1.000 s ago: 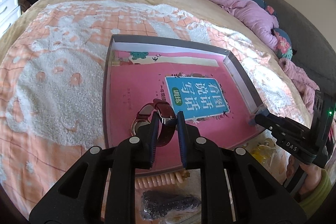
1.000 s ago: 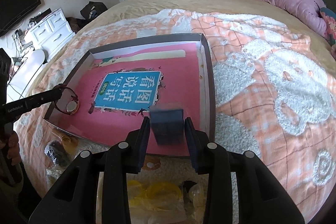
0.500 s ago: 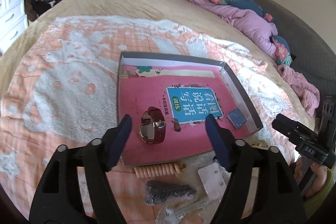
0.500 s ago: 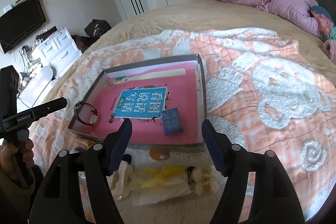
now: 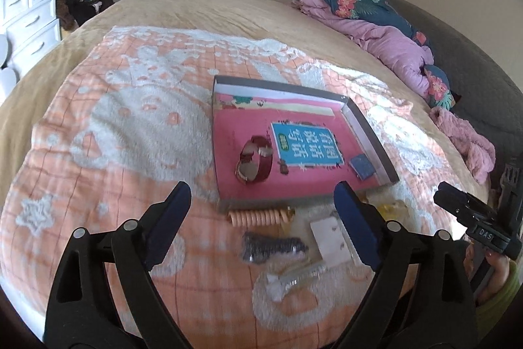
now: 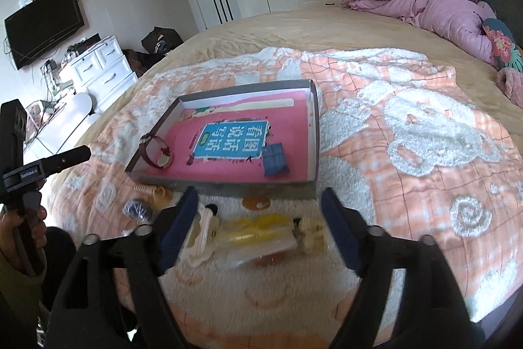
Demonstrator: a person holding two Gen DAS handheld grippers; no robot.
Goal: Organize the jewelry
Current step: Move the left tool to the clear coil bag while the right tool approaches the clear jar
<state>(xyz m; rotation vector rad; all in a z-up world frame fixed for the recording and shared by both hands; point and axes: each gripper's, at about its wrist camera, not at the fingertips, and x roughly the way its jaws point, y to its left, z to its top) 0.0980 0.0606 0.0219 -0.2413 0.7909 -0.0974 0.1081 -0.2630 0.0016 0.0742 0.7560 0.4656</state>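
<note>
A shallow grey box with a pink book cover as its floor lies on the blanket. A dark red watch rests in its near left part, and a small blue case lies near the right wall. My left gripper hangs open over the blanket in front of the box, holding nothing. My right gripper is open too, above a yellow packet. A peach coil band, a dark beaded piece in plastic and a white card lie before the box.
The box lies on an orange and white blanket spread over a tan bed. A purple duvet and floral pillows are heaped at the far right. White drawers and a wall TV stand off the bed's left side.
Both grippers let go inside the box, the left of the watch and the right of the blue case, opened wide, and have pulled back toward the bed's near edge.
</note>
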